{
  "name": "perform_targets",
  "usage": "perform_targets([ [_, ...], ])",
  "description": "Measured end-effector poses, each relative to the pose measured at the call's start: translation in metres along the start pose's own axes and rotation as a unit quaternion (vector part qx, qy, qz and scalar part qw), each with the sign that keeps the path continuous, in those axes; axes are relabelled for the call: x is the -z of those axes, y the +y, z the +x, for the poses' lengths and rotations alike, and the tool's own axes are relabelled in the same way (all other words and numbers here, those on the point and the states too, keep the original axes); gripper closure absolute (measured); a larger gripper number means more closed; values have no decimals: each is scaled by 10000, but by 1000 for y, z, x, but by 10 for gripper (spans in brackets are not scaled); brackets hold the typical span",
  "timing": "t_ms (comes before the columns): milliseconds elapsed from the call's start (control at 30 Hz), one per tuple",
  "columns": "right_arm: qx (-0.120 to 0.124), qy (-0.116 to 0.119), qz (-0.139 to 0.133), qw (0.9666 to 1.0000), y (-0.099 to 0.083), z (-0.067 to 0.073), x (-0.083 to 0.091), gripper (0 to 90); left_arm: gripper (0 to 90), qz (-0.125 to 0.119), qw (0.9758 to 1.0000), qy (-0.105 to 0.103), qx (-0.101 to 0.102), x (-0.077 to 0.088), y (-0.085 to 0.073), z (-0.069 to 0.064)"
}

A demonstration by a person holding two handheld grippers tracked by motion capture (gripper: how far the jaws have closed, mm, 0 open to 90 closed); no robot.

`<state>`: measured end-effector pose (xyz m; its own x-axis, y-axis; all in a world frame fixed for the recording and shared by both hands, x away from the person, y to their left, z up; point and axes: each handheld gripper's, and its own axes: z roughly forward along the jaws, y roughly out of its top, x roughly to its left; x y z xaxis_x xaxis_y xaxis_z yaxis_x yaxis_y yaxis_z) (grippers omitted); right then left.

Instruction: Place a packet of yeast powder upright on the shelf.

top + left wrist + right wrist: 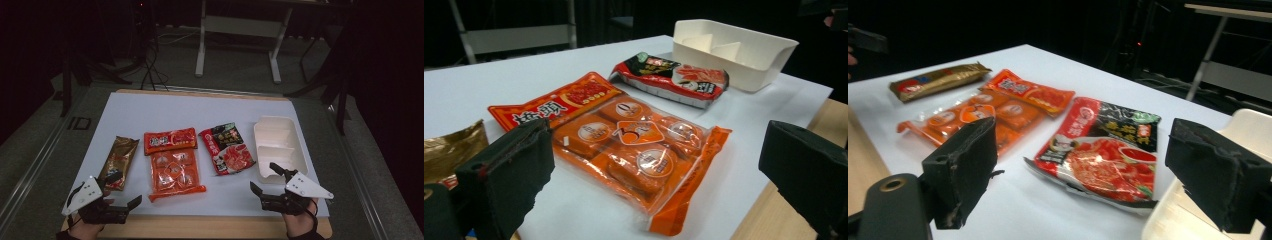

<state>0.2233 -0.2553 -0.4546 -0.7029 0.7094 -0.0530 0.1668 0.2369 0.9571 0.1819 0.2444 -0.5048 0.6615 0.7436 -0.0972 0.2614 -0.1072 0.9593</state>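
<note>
Entry: left gripper (123, 191) and right gripper (265, 176) both released, empty, at near edge. Red-black packet (227, 148) lay flat just left of white tray (295, 145). Risk: jaws skidding over the slick film, pinching nothing.

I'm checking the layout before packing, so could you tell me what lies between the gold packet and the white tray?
In the high view, two packets lie between the gold packet and the white tray: the orange packet, then the red-and-black packet.
</note>
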Motion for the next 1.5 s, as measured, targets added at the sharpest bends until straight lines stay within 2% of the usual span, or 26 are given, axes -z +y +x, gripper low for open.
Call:
perform_targets([
  [133,23,21,-22,10000,1,2,1,134,15,-32,9999,-87,40,0,0,0],
  [167,80,212,-20,9997,1,4,1,144,15,-15,9999,-127,36,-1,0,-1],
  [233,88,252,-4,9996,1,4,1,143,15,-15,9997,-225,85,-4,-1,-2],
  [267,-13,316,26,9995,1,3,1,141,16,21,9997,-238,60,-5,-1,-4],
  [333,-13,316,26,9995,1,3,1,141,16,49,9997,-250,25,-6,-2,-4],
  [367,-104,307,133,9994,2,2,3,129,16,84,9996,-273,-73,-7,-1,-7],
  [467,-128,397,203,9989,2,2,4,127,16,10,9995,-320,-62,-8,0,-8],
  [533,-128,397,203,9989,2,2,4,127,16,-31,9994,-355,-54,-8,0,-8],
  [600,-11,339,180,9993,2,5,6,126,16,35,9985,-538,46,-11,-1,-10],
  [700,70,198,309,9993,2,6,4,130,16,59,9981,-602,100,-11,-1,-11],
  [800,112,228,418,9988,1,7,2,133,16,101,9974,-688,200,-11,3,-14],
  [833,116,234,381,9989,1,8,2,133,16,162,9971,-715,215,-11,5,-15],
  [900,90,209,211,9995,4,8,5,133,16,204,9975,-665,119,-11,8,-17],
  [967,108,182,90,9997,6,10,8,137,16,265,9960,-833,175,-10,12,-18],
  [1067,134,149,141,9997,6,14,9,137,16,253,9953,-905,234,-9,18,-17],
  [1133,176,175,182,9995,6,15,8,136,16,240,9951,-932,240,-8,23,-16],
  [1267,221,195,81,9995,8,16,10,135,16,185,9950,-959,193,-4,33,-14],
  [1400,196,187,-14,9996,9,15,12,131,16,284,9959,-859,67,-1,42,-8],
  [1500,227,161,-27,9996,9,15,12,127,16,313,9965,-769,60,1,48,-2],
])
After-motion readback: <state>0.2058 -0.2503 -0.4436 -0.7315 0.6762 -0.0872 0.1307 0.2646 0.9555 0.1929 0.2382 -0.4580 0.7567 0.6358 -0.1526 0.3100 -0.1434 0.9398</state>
